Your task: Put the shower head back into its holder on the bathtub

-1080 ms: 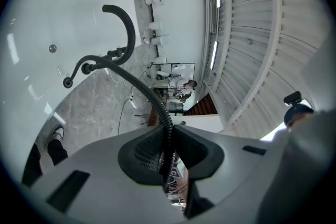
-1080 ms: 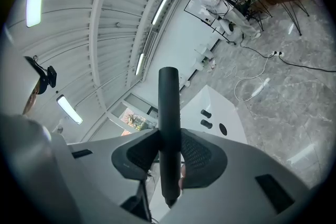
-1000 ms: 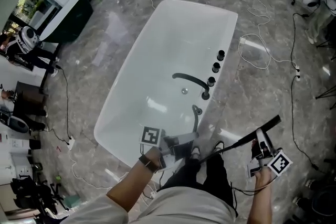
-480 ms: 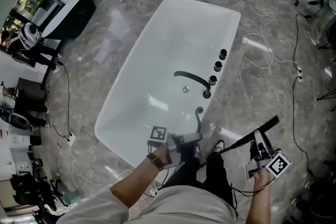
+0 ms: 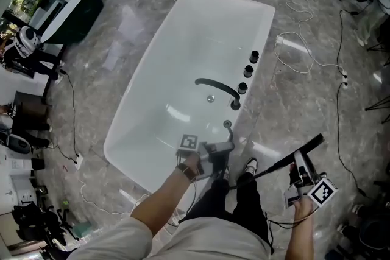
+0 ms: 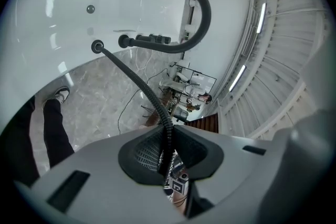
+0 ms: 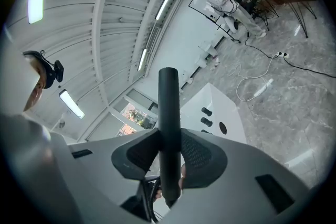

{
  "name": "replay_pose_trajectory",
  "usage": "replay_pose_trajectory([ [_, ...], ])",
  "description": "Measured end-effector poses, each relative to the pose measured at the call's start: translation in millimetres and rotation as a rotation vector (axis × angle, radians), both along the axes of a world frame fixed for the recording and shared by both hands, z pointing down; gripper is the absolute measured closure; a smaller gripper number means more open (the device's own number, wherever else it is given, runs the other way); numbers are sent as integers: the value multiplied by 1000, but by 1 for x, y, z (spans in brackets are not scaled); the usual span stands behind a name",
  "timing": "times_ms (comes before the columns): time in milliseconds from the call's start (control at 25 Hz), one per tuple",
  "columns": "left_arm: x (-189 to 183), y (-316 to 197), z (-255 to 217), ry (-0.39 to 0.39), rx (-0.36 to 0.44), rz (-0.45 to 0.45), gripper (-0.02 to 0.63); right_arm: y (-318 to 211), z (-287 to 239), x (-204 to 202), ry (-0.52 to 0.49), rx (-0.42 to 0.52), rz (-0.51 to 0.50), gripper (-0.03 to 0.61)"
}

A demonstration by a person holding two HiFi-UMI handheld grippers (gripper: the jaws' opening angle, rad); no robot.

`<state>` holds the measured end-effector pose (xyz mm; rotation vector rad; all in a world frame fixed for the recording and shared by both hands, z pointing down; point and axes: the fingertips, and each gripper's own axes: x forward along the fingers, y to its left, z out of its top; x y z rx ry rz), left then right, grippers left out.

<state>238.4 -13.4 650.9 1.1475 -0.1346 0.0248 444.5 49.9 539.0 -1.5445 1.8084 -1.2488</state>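
Edges and clearance: the white bathtub (image 5: 152, 106) runs diagonally across the head view, its near corner just ahead of the person's dark trouser legs (image 5: 244, 192). The left hand-held gripper (image 5: 226, 147) sits at the tub's near right rim. The right hand-held gripper (image 5: 300, 162) is well clear of the tub, out over open floor to the right. White cables (image 5: 298, 55) loop on the floor beside the tub's right rim, and dark stand legs (image 5: 378, 106) line the right edge of the view.

Grip states: in the left gripper view the jaws are closed on the ribbed black hose (image 6: 134, 78), which passes between the pads. In the right gripper view the jaws clamp the black shower head (image 5: 314, 143) on its shaft; the wand points up and away from the tub.

Room: grey marble floor (image 5: 292, 106), glossy, with strip-light reflections. A black cabinet (image 5: 79, 24) stands far left.

Tub fittings: along the right rim we note three black knobs (image 5: 248, 72), an arched black spout (image 5: 216, 88) reaching over the basin, and a small round black fitting (image 5: 227, 125) from which the hose leaves. A drain (image 5: 210, 98) shows in the basin floor. The shower head is apart from that fitting, joined to it only by the hose.
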Motion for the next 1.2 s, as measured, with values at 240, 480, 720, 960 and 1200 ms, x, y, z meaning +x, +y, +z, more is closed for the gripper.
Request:
replay_pose_trajectory([
  [240,-1,-16,67,-80,-53,-26,557,-7,10,6,7,-9,-11,442],
  [480,-2,-26,105,-116,-99,-50,557,-15,26,9,11,-28,-31,442],
  [720,-7,-38,138,-151,-146,-74,557,-33,33,6,18,-21,-62,442],
  [960,-6,-47,171,-183,-187,-112,557,-46,40,5,22,-2,-86,444],
  [1200,-5,-52,194,-194,-218,-127,557,-56,49,2,1,19,-100,446],
])
